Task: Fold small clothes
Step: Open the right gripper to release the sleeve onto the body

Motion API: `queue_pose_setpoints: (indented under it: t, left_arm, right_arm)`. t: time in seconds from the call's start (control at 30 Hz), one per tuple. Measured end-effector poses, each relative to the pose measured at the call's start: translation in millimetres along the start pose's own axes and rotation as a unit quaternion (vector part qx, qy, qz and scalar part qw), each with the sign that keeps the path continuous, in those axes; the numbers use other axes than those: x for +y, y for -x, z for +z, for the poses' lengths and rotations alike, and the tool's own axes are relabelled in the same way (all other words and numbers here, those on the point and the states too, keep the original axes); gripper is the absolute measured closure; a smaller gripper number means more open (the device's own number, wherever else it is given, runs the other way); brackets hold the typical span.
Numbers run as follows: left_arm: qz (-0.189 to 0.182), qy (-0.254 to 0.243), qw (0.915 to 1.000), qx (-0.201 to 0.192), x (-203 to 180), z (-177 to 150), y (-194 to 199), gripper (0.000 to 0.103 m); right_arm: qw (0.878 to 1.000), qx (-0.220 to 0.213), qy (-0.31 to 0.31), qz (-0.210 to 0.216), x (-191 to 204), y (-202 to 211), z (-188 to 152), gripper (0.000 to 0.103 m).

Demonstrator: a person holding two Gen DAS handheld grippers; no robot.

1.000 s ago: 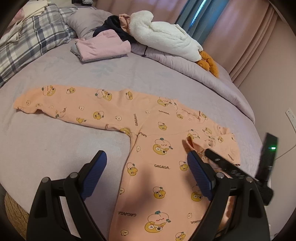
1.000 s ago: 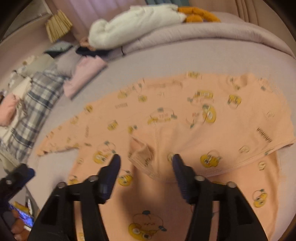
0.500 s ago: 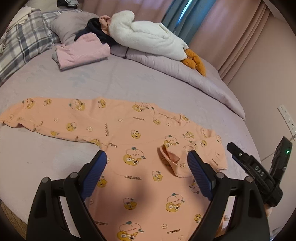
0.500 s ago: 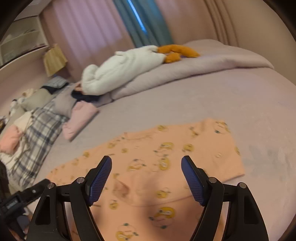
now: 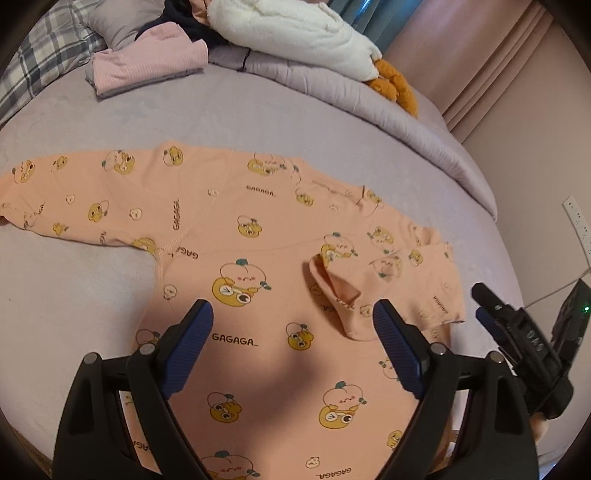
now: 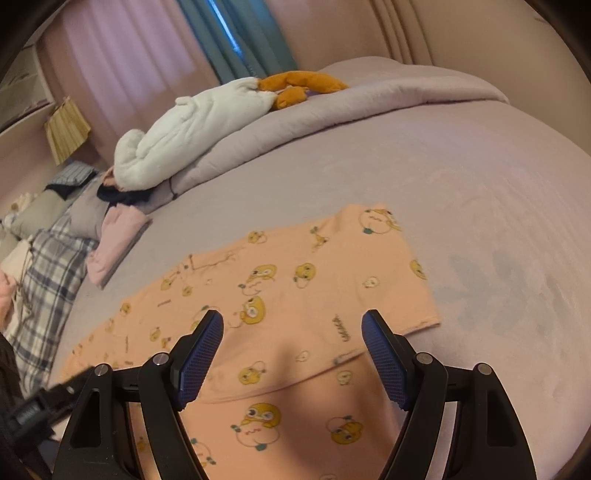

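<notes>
Both my grippers hang wide and empty, the left gripper and right gripper over the peach shirt spread flat on the bed. My right jaws have just been opening, nothing between them. Light, limp cotton; I judge the far-left sleeve the place to pinch. Folded pink clothes and a white plush toy lie far off, clear of the work.

Top: soft matt printed cloth. Sheet: smooth matt fabric. Pads: ribbed blue rubber, seen matt.
</notes>
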State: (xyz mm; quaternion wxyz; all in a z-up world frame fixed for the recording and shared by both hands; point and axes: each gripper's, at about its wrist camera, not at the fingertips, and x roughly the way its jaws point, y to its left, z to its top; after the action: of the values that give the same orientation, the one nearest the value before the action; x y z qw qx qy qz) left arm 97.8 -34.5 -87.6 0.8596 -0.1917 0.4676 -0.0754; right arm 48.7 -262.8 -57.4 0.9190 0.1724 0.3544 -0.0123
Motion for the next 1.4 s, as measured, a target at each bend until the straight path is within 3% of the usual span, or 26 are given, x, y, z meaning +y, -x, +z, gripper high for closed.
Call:
queue_pose_setpoints:
  t: [0.47, 0.87, 1.07, 1.27, 1.4]
  left_arm:
    - [0.0, 0.016, 0.9998, 0.008, 12, -10, -2, 0.015]
    - [0.001, 0.022, 0.9998, 0.001, 15, -9, 1, 0.015]
    - [-0.001, 0.026, 0.9996, 0.004, 14, -6, -2, 0.015]
    - [-0.006, 0.025, 0.9996, 0.008, 9, -5, -6, 0.015]
    - [-0.003, 0.015, 0.9998, 0.01, 6, -6, -7, 0.015]
  right_arm:
    - [1.0, 0.005, -0.022, 0.022, -4, 3, -4, 0.026]
    - [0.999, -0.026, 0.008, -0.023, 33, 0, 0, 0.026]
    - [0.995, -0.047, 0.004, -0.09, 16, 2, 1, 0.026]
    - [0.996, -0.013, -0.031, -0.084, -13, -14, 0, 0.026]
    - [0.995, -0.014, -0.034, -0.089, -16, -11, -3, 0.026]
